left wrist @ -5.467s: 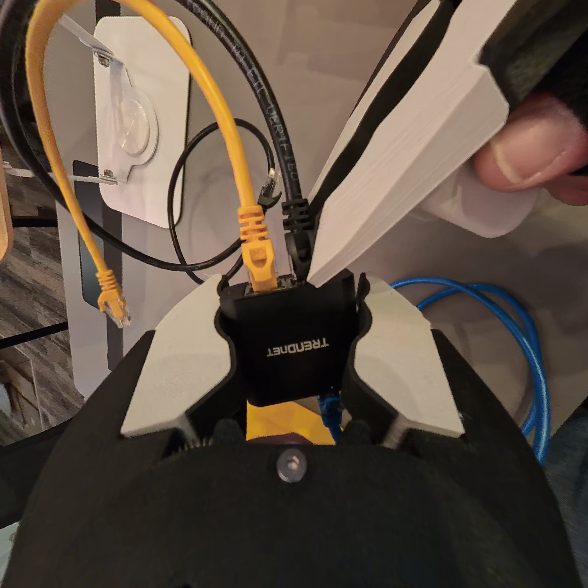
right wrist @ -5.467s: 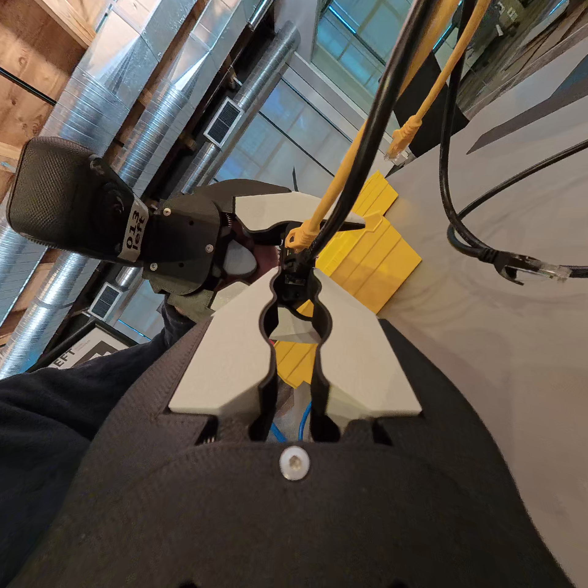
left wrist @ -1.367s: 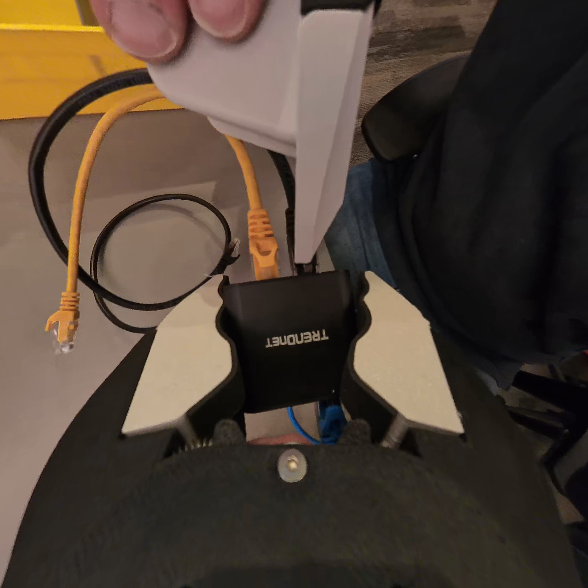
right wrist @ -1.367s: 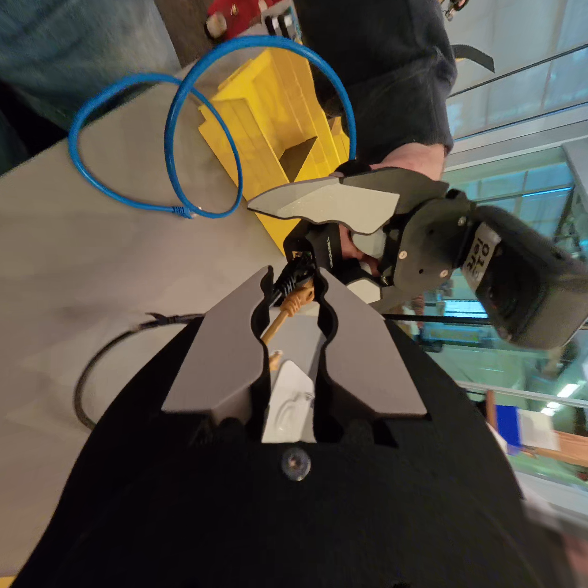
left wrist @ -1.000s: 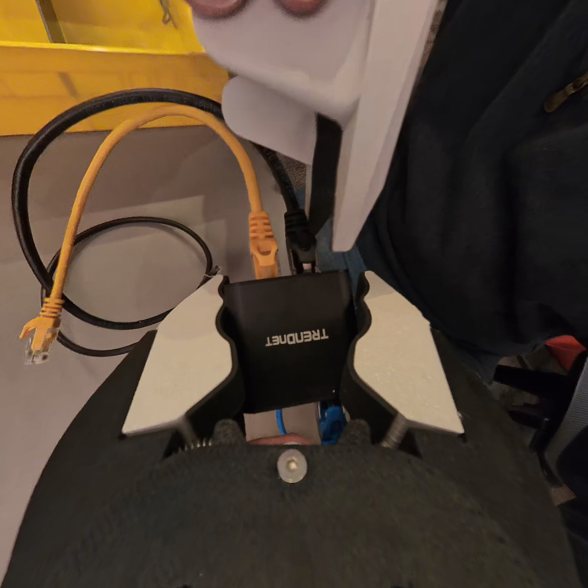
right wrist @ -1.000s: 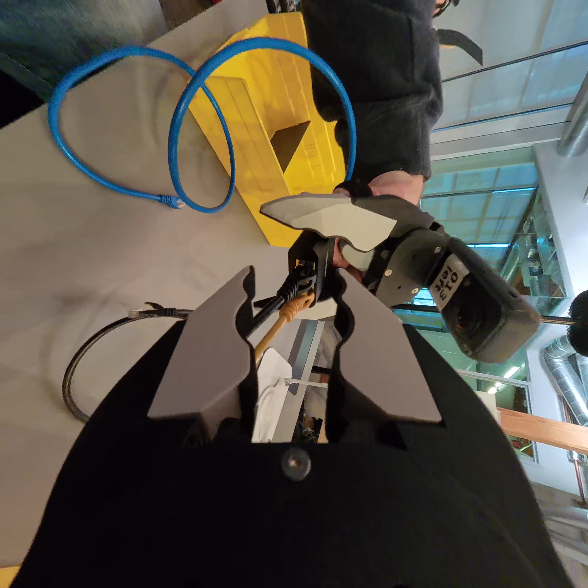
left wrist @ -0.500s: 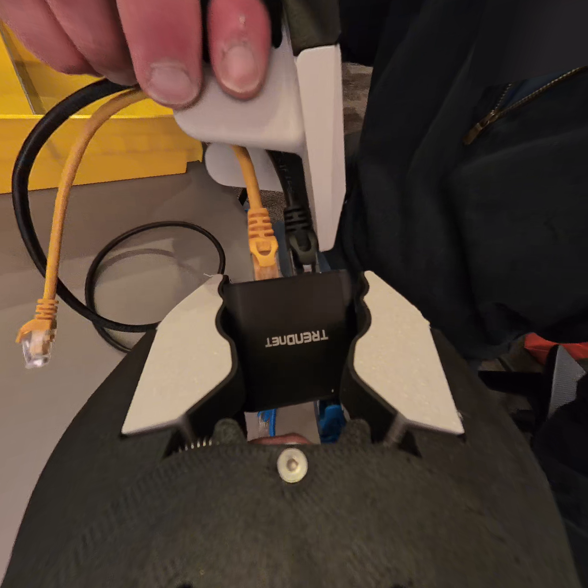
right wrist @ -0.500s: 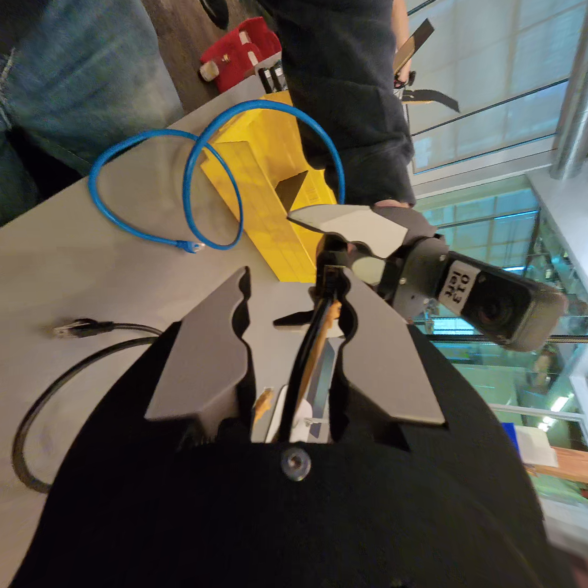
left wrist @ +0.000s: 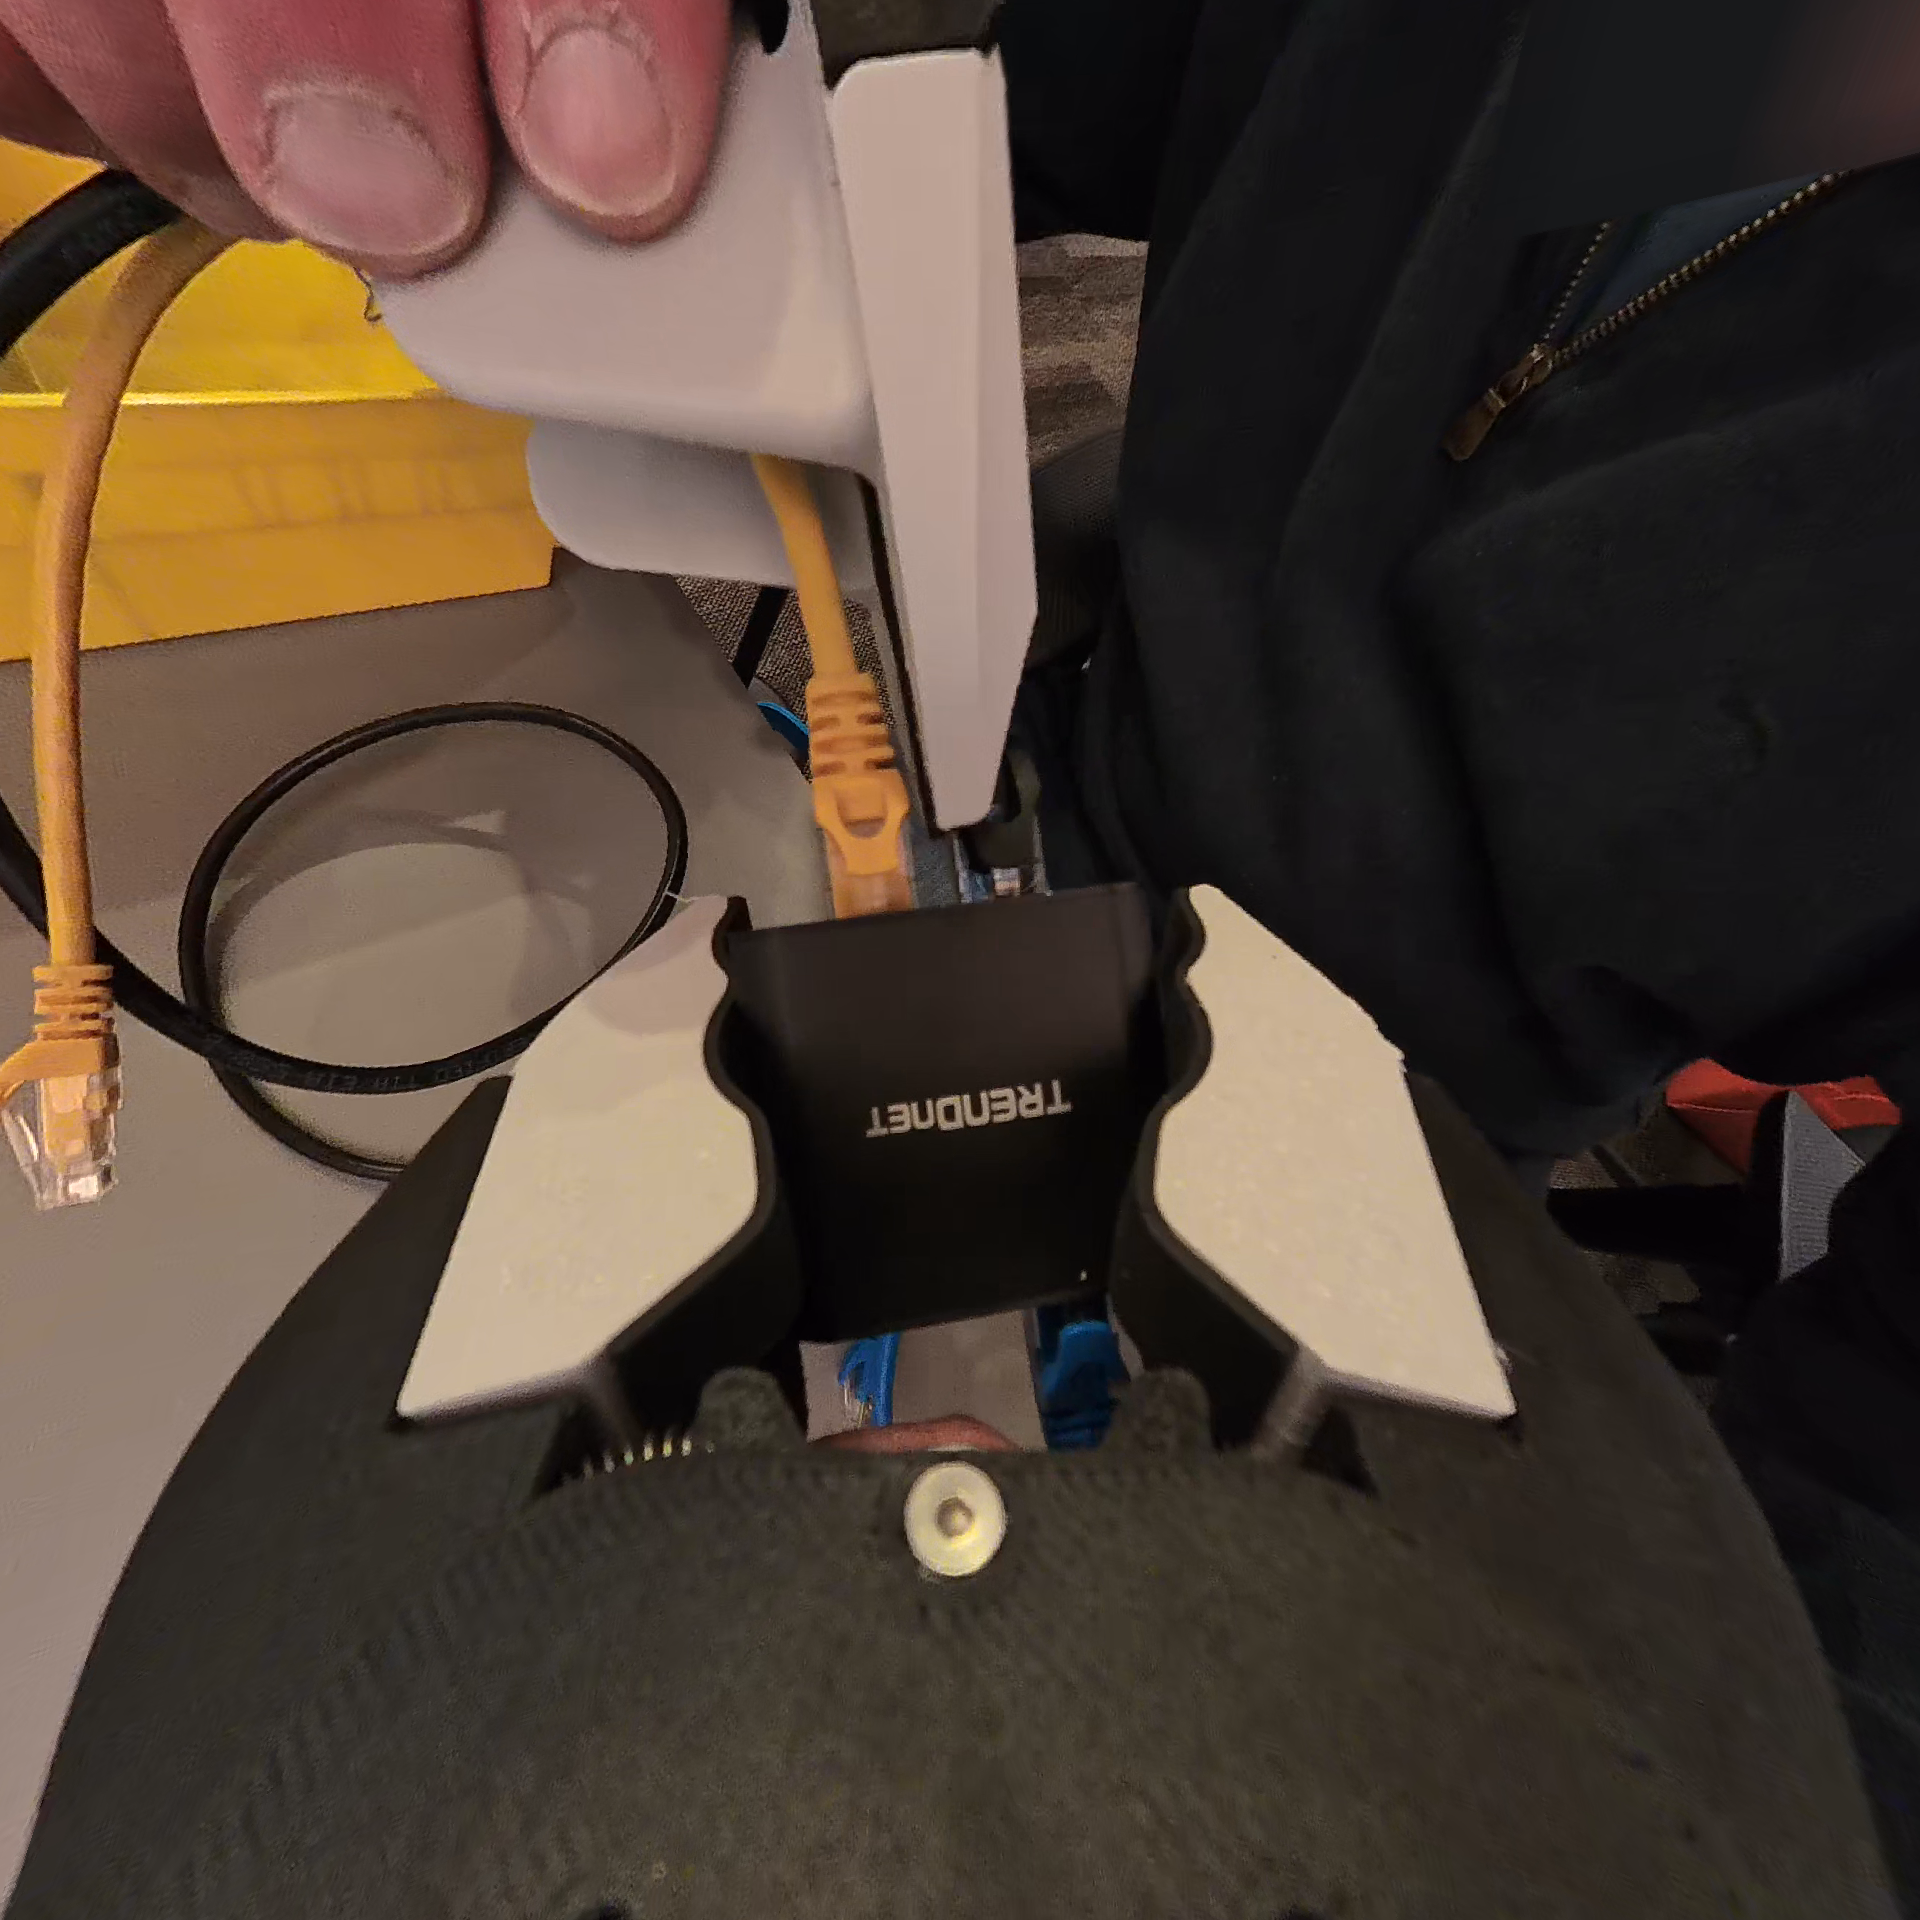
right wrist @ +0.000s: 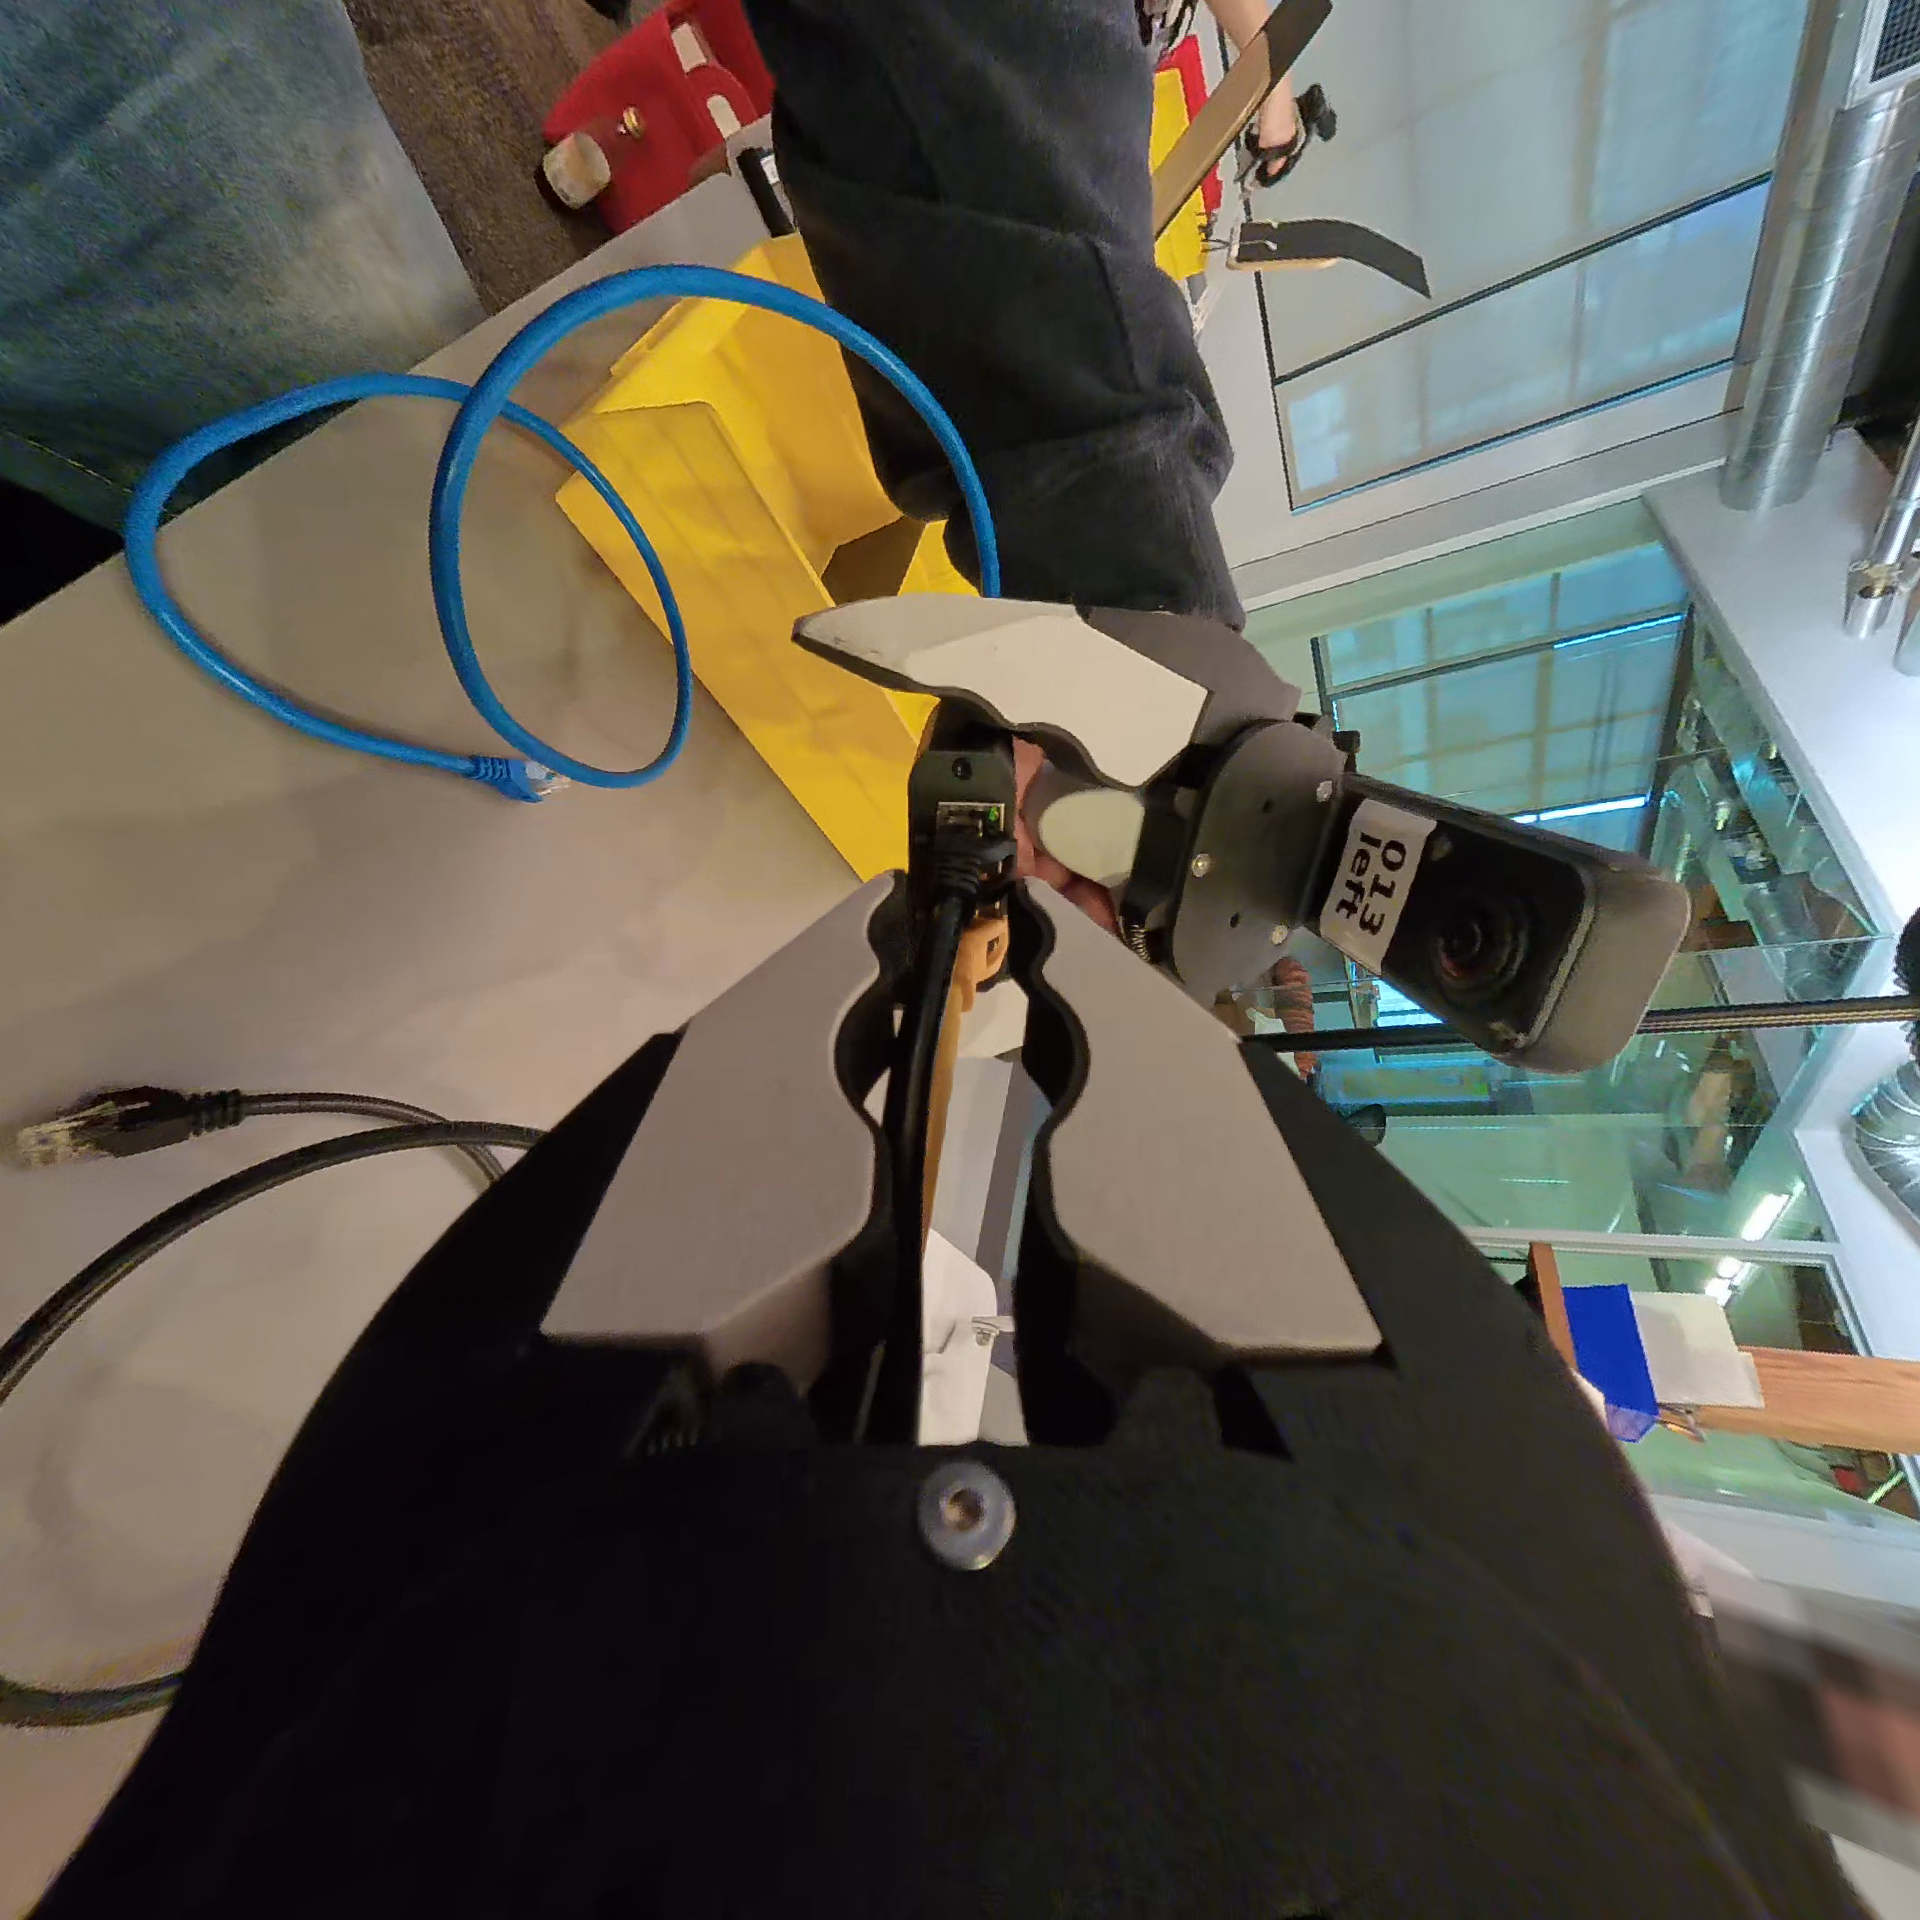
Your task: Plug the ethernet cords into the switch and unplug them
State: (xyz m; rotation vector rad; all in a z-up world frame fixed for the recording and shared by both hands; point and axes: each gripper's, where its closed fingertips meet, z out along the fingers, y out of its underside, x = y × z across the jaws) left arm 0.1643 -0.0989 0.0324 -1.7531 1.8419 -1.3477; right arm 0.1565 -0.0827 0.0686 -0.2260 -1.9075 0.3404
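Observation:
My left gripper (left wrist: pixel 956 914) is shut on the small black switch (left wrist: pixel 956 1122) and holds it above the grey table. An orange cord (left wrist: pixel 857 821) is plugged into the switch; its other plug (left wrist: pixel 62 1122) hangs free at the left. My right gripper (right wrist: pixel 961 914) is closed around the black cord's plug (right wrist: pixel 961 857) at the switch's (right wrist: pixel 956 774) port face. In the left wrist view its white finger (left wrist: pixel 935 416) covers most of that plug (left wrist: pixel 1003 842). I cannot tell whether the plug is fully seated. The black cord runs back between my right fingers.
A blue cord (right wrist: pixel 561 520) is coiled on the table (right wrist: pixel 312 935) beside a yellow bin (right wrist: pixel 727 540); blue cord also shows under the switch (left wrist: pixel 1075 1371). A black cord's free plug (right wrist: pixel 94 1122) lies at the left. A person in dark clothing (left wrist: pixel 1455 520) stands close on the right.
My right gripper let go of the black plug, opened wide, and has now closed around it again. The left gripper has kept its hold on the switch.

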